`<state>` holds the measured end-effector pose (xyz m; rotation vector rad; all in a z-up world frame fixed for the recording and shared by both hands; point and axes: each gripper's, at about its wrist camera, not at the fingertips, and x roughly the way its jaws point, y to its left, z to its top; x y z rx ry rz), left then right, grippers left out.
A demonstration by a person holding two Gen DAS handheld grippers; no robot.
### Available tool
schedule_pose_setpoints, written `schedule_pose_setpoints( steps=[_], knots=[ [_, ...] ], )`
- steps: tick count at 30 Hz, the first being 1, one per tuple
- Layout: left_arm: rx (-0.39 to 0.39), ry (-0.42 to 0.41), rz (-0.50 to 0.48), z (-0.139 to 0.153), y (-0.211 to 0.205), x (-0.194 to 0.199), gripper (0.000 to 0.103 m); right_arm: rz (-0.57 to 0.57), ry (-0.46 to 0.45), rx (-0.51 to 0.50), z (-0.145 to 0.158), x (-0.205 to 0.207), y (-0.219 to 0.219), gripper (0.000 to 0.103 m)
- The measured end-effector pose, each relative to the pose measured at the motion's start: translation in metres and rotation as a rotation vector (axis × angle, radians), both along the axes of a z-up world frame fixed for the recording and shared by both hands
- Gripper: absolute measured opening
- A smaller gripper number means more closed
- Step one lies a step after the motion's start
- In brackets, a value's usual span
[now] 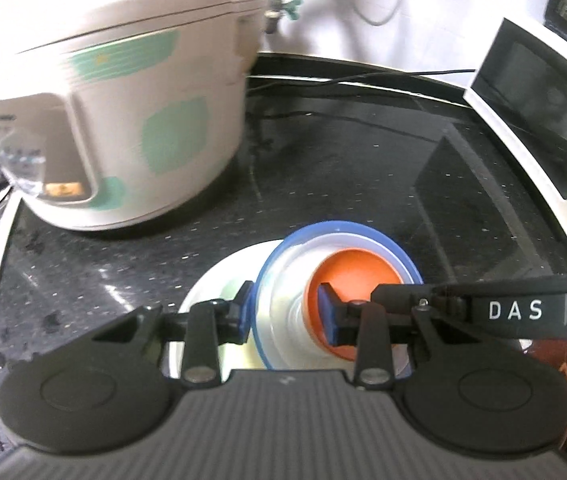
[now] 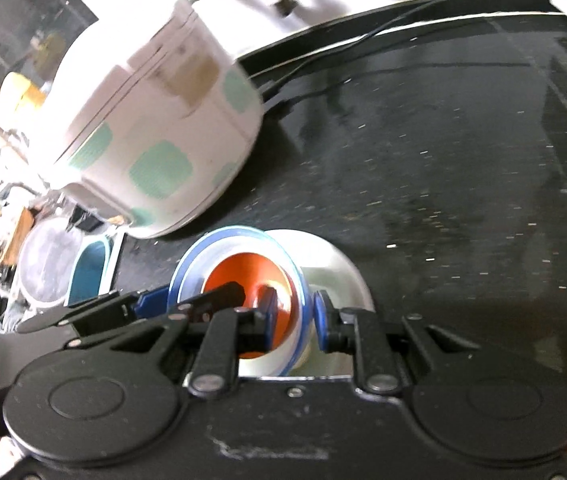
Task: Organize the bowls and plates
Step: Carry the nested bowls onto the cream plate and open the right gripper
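Observation:
A white bowl with a blue rim (image 1: 283,280) holds a smaller orange bowl (image 1: 357,276) and stands on a white plate (image 1: 223,284) on the black counter. My left gripper (image 1: 285,312) is shut on the blue-rimmed bowl's left wall, one finger outside, one inside by the orange bowl. My right gripper (image 2: 295,316) is shut on the same stack's right wall (image 2: 303,296), with the orange bowl (image 2: 243,280) at its left finger. The plate (image 2: 335,272) lies beneath.
A white rice cooker with green patches (image 1: 123,120) stands close behind at the left. A white-framed appliance (image 1: 539,120) is at the right. Black cables (image 1: 363,80) run along the back. A teal container (image 2: 87,272) and a clear lidded tub (image 2: 43,260) sit at the left edge.

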<state>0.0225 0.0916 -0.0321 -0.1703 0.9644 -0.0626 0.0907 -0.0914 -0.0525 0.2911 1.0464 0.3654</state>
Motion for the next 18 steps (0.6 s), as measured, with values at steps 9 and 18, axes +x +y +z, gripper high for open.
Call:
schedule_pose_setpoints(
  steps=[9, 18],
  knots=[
    [-0.023, 0.037, -0.003, -0.017, 0.015, 0.000, 0.032, 0.028, 0.050, -0.031, -0.011, 0.003, 0.017, 0.020],
    [-0.038, 0.069, -0.027, -0.035, 0.011, 0.012, 0.033, 0.006, 0.084, -0.051, -0.021, 0.010, 0.017, 0.020]
  ],
)
